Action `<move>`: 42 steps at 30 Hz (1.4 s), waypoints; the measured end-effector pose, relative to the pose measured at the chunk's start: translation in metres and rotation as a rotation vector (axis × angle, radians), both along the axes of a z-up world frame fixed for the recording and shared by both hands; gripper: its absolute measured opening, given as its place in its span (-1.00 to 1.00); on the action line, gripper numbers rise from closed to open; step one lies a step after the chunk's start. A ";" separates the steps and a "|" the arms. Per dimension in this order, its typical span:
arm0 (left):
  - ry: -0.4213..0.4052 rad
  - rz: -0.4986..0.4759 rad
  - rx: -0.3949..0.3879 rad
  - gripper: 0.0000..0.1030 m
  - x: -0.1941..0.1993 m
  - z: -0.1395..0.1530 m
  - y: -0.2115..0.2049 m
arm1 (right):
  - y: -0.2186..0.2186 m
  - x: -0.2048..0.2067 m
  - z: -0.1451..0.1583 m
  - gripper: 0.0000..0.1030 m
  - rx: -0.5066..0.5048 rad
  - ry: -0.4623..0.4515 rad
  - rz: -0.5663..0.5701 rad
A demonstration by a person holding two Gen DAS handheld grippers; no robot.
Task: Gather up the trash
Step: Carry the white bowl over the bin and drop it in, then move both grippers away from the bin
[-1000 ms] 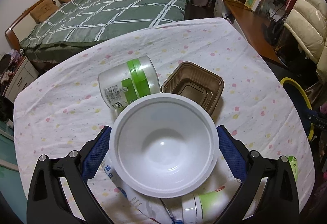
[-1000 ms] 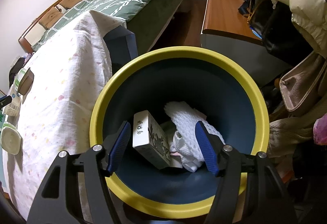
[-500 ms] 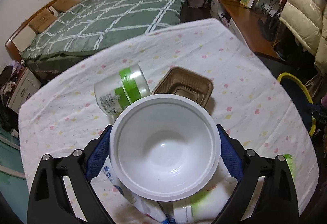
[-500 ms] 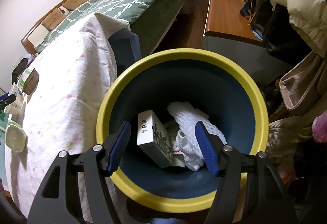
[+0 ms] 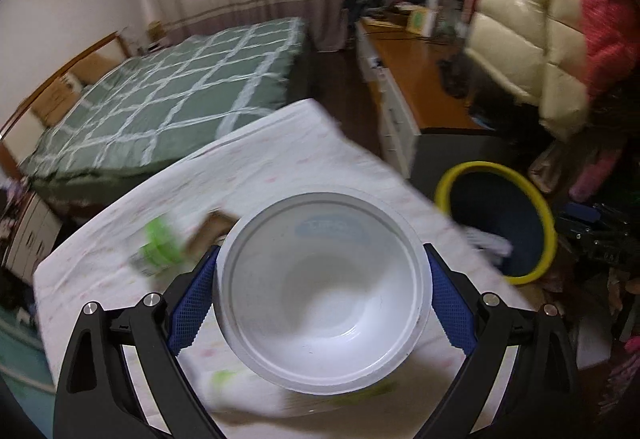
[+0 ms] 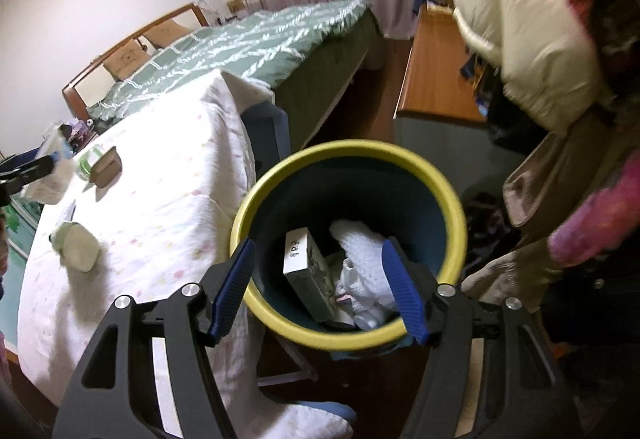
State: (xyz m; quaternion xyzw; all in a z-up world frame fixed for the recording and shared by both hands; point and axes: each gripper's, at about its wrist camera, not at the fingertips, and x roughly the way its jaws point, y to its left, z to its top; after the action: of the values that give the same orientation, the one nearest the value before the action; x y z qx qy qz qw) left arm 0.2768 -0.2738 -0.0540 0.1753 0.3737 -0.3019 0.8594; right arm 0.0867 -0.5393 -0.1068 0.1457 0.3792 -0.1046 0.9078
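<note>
Bowl (image 5: 322, 291) is sitting clamped between the blue pads of the left gripper (image 5: 322, 297), held across its full width at the rim, raised over the table (image 5: 280, 159). The jaws were easing in a touch and are gripping it wide. It is looking like thin white plastic: light, empty, slick, likely flexing if squeezed harder, so the rim seems the stiffest place to hold. A pale blue oval label is showing through the far wall; its writing is too blurred to read. To the right, the bin (image 5: 496, 223) is standing beside the table edge. Right gripper (image 6: 318, 287) is hanging above that bin, jaws apart, gripping nothing. The box (image 6: 306, 271) inside is showing small dark marks, not legible.
</note>
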 end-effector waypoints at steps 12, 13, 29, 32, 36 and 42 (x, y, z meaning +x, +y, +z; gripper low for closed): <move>0.068 -0.270 0.021 0.81 -0.049 -0.033 -0.176 | -0.020 -0.080 -0.002 0.22 -0.058 0.006 -0.071; 0.074 -0.281 0.025 0.81 -0.051 -0.038 -0.188 | -0.022 -0.083 -0.004 0.22 -0.054 0.010 -0.077; 0.145 -0.317 0.032 0.91 -0.054 -0.077 -0.263 | -0.050 -0.102 -0.023 0.26 0.003 0.029 -0.163; 0.142 -0.309 0.010 0.90 -0.056 -0.067 -0.250 | -0.046 -0.099 -0.022 0.26 0.002 0.026 -0.155; 0.137 -0.292 -0.042 0.90 -0.061 -0.047 -0.216 | -0.038 -0.095 -0.021 0.27 0.001 0.027 -0.135; 0.113 -0.214 -0.127 0.91 -0.067 -0.018 -0.138 | -0.015 -0.083 -0.022 0.27 -0.007 0.042 -0.081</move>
State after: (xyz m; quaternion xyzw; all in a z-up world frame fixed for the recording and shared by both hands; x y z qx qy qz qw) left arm 0.2096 -0.4120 -0.0725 0.1420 0.3807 -0.4245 0.8091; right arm 0.0041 -0.5540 -0.1292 0.1555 0.3914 -0.1456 0.8952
